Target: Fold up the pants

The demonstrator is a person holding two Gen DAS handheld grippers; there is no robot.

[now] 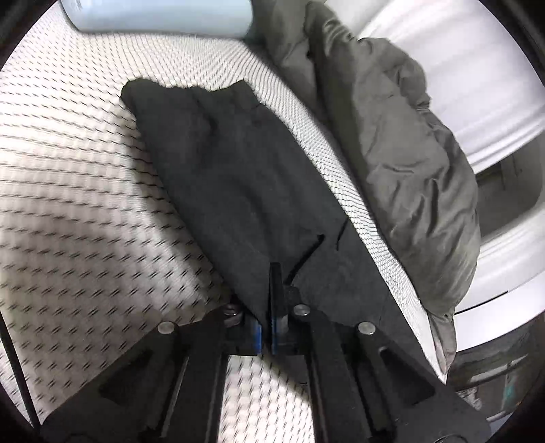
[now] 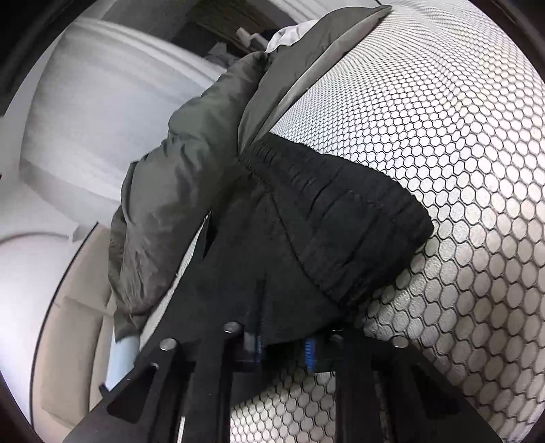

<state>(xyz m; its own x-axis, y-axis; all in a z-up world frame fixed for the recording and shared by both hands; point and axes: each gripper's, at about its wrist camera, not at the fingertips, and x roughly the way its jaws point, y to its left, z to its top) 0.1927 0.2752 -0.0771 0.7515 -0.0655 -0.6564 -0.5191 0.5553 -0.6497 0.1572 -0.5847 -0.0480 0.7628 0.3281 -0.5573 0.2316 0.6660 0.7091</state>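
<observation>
**Black pants pinched at both ends above the mattress**

In the left wrist view, the black pants (image 1: 238, 184) are seen stretched along the honeycomb-patterned mattress (image 1: 68, 191), their long axis running from the left gripper (image 1: 267, 327) away toward the pale blue pillow (image 1: 160, 15). The far end, apparently the leg hems, lies flat on the mattress just short of that pillow. The left gripper's fingers are pressed almost together on a near edge of the cloth, presumably so that this end can be lifted and carried over. A crumpled grey duvet (image 1: 408, 153) is bunched along the mattress edge, beside the pants.

In the right wrist view, the gathered elastic waistband (image 2: 340, 218) is seen lying across the mattress, close to the grey duvet. A fold of cloth below the waistband is pinched between the fingers of the right gripper (image 2: 284, 347), probably to keep the width taut and the layers aligned for the fold.
</observation>
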